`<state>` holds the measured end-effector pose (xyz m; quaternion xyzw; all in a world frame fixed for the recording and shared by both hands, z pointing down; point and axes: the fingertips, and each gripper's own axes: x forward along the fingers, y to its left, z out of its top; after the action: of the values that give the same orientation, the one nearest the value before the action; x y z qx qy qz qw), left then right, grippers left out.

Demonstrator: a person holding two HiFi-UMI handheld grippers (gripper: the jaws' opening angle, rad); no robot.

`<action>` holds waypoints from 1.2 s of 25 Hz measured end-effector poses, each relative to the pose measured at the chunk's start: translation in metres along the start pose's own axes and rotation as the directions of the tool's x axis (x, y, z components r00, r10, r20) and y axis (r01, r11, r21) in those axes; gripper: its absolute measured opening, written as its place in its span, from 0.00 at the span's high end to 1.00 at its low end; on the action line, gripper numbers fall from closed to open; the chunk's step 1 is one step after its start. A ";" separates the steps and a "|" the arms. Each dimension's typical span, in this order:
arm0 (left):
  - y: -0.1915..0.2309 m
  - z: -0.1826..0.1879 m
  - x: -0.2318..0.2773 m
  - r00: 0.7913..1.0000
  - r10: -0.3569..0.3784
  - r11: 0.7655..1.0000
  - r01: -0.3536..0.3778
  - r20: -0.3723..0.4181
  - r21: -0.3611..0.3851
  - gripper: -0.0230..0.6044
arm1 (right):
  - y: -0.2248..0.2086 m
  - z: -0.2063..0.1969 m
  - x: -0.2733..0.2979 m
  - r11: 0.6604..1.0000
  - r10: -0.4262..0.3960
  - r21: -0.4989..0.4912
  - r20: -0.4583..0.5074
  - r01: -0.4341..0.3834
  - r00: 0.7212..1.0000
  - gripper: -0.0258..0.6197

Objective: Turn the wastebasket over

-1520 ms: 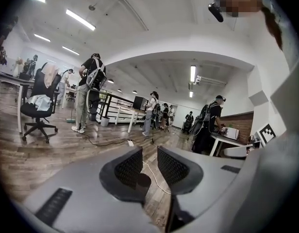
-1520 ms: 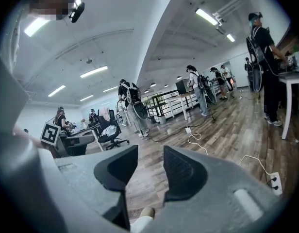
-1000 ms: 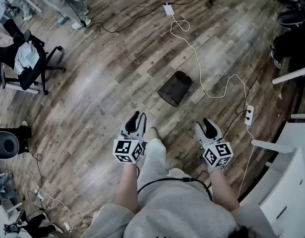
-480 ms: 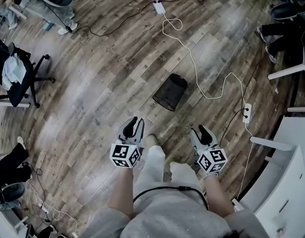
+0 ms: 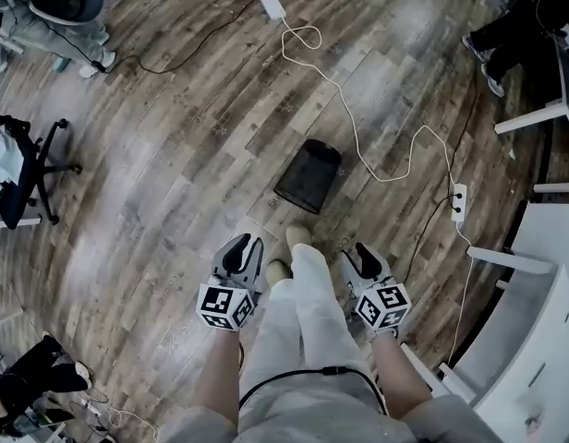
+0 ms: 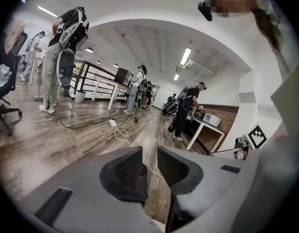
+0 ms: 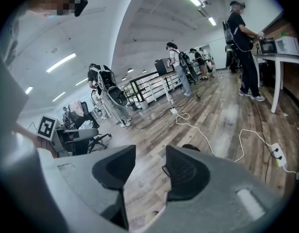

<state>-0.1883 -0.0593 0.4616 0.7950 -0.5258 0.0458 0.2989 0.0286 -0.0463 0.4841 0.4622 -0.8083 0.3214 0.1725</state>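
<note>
A black mesh wastebasket [image 5: 308,175] lies on the wooden floor ahead of me, apparently on its side. My left gripper [image 5: 243,247] hangs below and left of it, well apart, with a narrow gap between its jaws and nothing in them [image 6: 149,166]. Below and right of the basket is my right gripper [image 5: 363,252], also apart from it. Its jaws are opening and hold nothing [image 7: 150,171]. In the right gripper view the basket's dark rim [image 7: 190,146] peeks over the right jaw.
A white cable [image 5: 358,137] runs past the basket from an adapter [image 5: 271,7] to a power strip [image 5: 460,201]. An office chair [image 5: 26,169] stands at the left and white furniture [image 5: 534,340] at the right. My shoes [image 5: 298,238] are just short of the basket. People stand in the distance.
Both grippers have sunk lower and drawn nearer my legs. I have stepped closer to the basket, which lies as before. The right jaws stand a little wider.
</note>
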 end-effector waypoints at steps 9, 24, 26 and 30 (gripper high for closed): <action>0.017 -0.057 0.073 0.992 -0.063 0.998 0.064 -0.113 0.003 0.82 | -0.045 -0.046 0.075 0.997 -0.007 0.073 -0.056 0.011 0.998 0.61; 0.070 -0.144 0.195 0.959 -0.097 0.993 0.113 -0.266 0.044 0.74 | -0.120 -0.122 0.163 0.988 -0.093 0.105 -0.146 0.109 0.985 0.57; 0.078 -0.155 0.207 0.957 -0.094 0.993 0.112 -0.276 0.049 0.74 | -0.125 -0.131 0.176 0.992 -0.089 0.078 -0.164 0.103 0.982 0.57; 0.091 -0.180 0.227 0.949 -0.098 0.991 0.120 -0.299 0.057 0.72 | -0.139 -0.146 0.204 0.993 -0.086 0.063 -0.164 0.098 0.983 0.57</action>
<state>-0.1226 -0.1730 0.7353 0.8176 -0.4285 0.1670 0.3465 0.0404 -0.1279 0.7590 0.4774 -0.7575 0.3778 0.2357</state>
